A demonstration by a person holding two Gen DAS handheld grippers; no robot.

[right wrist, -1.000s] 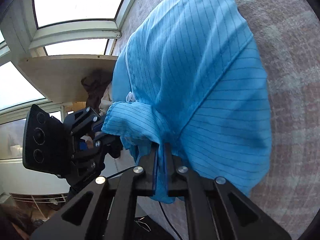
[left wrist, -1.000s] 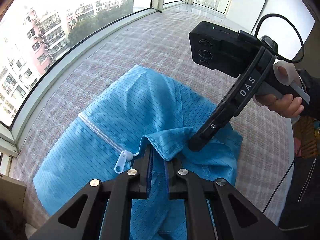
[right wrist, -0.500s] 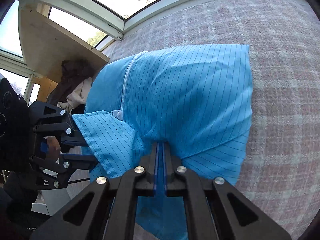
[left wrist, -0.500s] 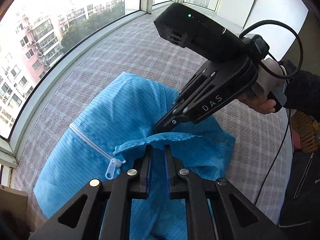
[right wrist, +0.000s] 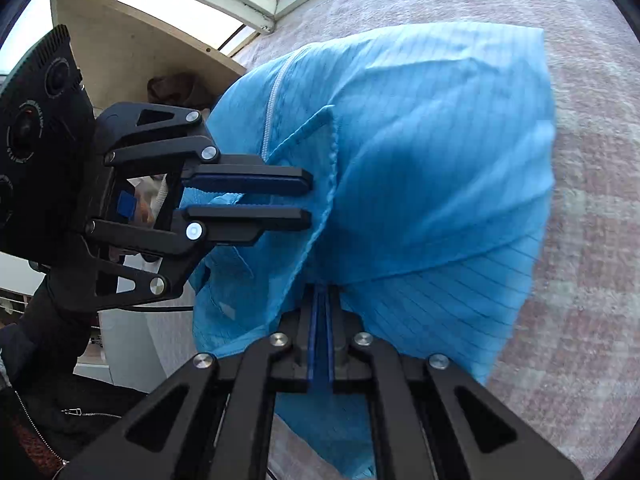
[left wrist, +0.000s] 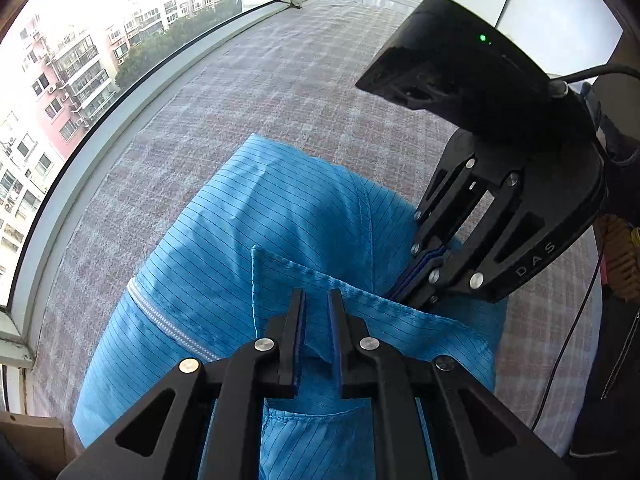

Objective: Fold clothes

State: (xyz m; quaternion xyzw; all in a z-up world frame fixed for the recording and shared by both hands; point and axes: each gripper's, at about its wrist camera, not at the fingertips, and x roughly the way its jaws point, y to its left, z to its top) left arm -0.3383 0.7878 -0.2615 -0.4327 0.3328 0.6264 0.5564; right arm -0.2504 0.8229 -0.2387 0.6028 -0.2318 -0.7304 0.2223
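Your left claw stands spread, its two blue-lined fingers apart with a fold of the blue striped garment lying loose in the gap; in the right wrist view the same claw shows a clear space between its fingers, with the cloth edge just at their tips and not clamped. Your right claw is pressed together on a bunched edge of the garment, the fabric rising out from between its blue pads; from the left wrist view that claw comes in from the right and bites the cloth just beyond and to the right of your left fingertips. Directly ahead of the left claw a collar-like flap with a stitched edge runs across toward the right claw. To the left of the left claw a white zipper runs diagonally along the garment. The garment lies in a mound on a checked pinkish-grey bedcover, which spreads out past the cloth on all sides. Farther off, left of the left claw, a curved window looks out on apartment blocks and trees. In the right wrist view, beyond the left claw, a pale wooden panel stands near the window frame.
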